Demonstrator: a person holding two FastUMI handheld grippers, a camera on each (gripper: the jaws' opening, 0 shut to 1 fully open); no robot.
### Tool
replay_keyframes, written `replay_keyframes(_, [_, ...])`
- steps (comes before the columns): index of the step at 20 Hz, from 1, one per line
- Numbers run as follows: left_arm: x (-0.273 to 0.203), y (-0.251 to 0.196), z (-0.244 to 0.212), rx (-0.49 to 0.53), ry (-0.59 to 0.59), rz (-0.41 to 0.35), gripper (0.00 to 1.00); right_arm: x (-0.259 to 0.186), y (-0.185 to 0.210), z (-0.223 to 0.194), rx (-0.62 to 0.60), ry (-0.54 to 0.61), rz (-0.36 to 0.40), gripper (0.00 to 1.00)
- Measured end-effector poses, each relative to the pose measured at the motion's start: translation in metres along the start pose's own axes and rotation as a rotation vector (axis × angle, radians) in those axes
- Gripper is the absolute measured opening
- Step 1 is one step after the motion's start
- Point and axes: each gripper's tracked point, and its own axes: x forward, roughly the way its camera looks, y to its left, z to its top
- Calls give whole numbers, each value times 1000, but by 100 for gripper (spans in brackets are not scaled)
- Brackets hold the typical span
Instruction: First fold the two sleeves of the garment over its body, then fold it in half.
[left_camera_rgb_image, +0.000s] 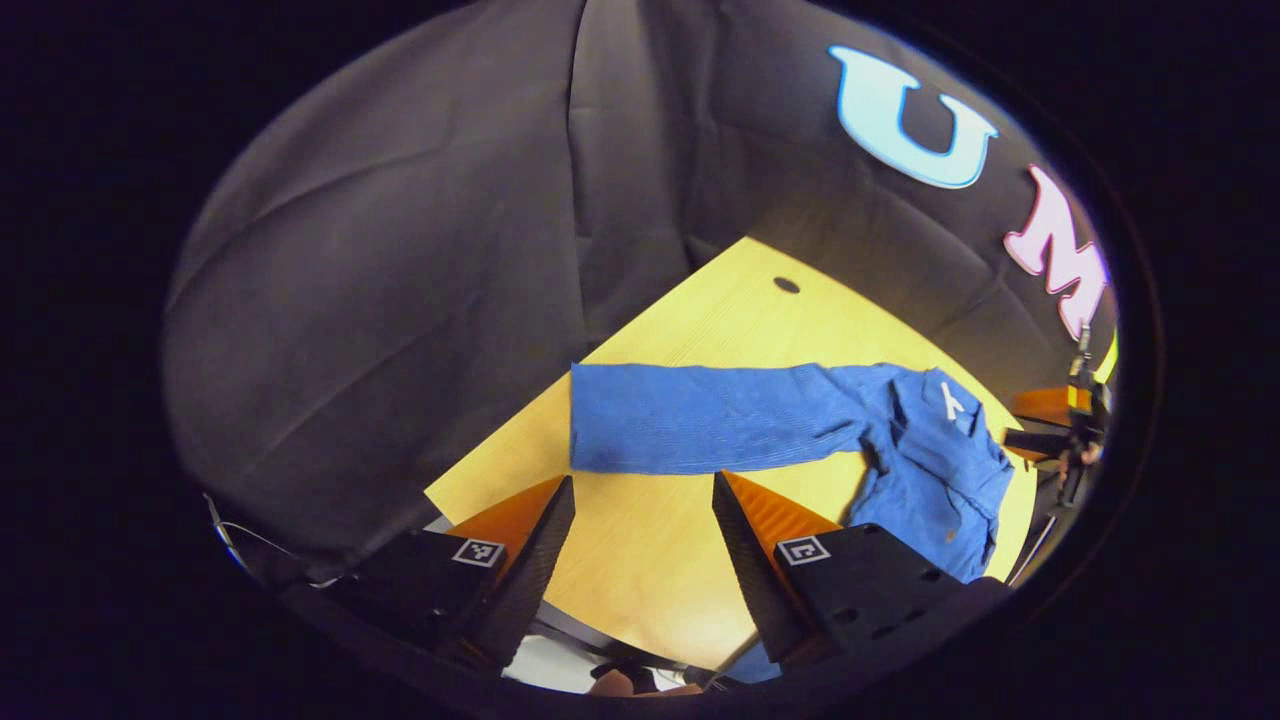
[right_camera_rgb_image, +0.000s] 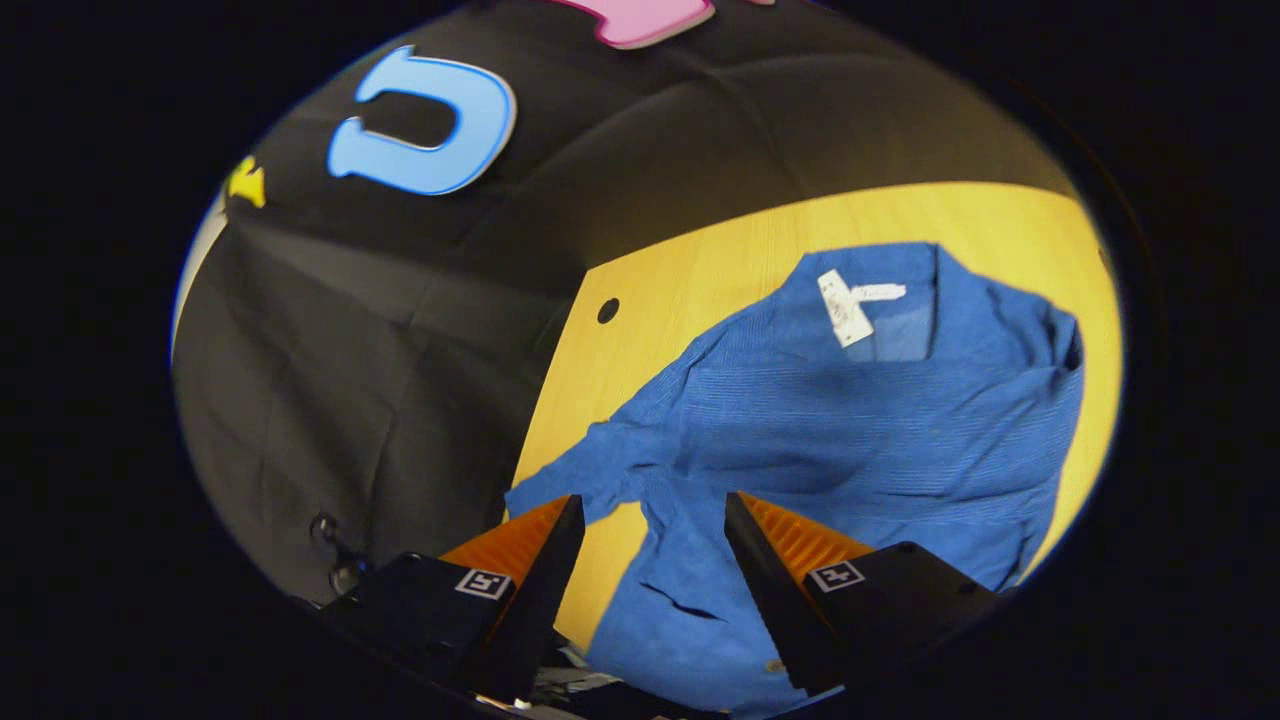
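Blue knitted long-sleeved garment (left_camera_rgb_image: 900, 440) spread on the pale yellow wooden tabletop (left_camera_rgb_image: 650, 560), one sleeve (left_camera_rgb_image: 700, 415) stretched straight out flat, well clear of the body. Neither sleeve folded over yet, judging by the layout.

Left gripper (left_camera_rgb_image: 643, 540) held wide apart, nothing between the fingers, hovering above bare tabletop just short of the outstretched sleeve. Right gripper (right_camera_rgb_image: 655, 560) likewise wide, empty, poised over the garment's near edge close to the armpit.

Likely soft, light and limp: bound to sag and drape once lifted, probably prone to stretching or dragging the rest along rather than sliding cleanly. Ribbed knit should offer decent grip. Best taken by a pinch at the cuff end of the sleeve, perhaps with a second hold near the shoulder seam to keep the body in place.

Left gripper view: full length of the sleeve, a small dark hole in the tabletop (left_camera_rgb_image: 786, 285), and the other gripper with a hand far off at the right edge. Right gripper view: collar with white label (right_camera_rgb_image: 845, 305) and body creases up close.
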Motion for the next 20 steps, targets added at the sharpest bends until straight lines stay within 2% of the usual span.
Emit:
replay_keyframes(3, [35,10,15,-21,94,32,82,-70,-16,-5,-35,-69,-26,92])
replay_keyframes(6, [64,16,20,-27,176,51,81,-133,-42,-19,-31,-128,-93,91])
replay_keyframes(8, [83,22,25,-21,213,70,82,-164,-60,-34,4,-153,-131,91])
replay_keyframes(11, [97,26,31,-35,260,57,82,-202,-86,-51,79,-188,-194,92])
replay_keyframes(14, [112,24,32,-19,299,57,81,-224,-99,-65,137,-214,-225,91])
replay_keyframes(17, [117,21,38,78,301,83,82,-227,-96,-71,161,-217,-222,92])
replay_keyframes(19, [116,19,39,88,325,83,82,-223,-89,-72,164,-213,-208,92])
replay_keyframes(20, [115,19,39,72,337,81,77,-220,-86,-72,168,-209,-202,92])
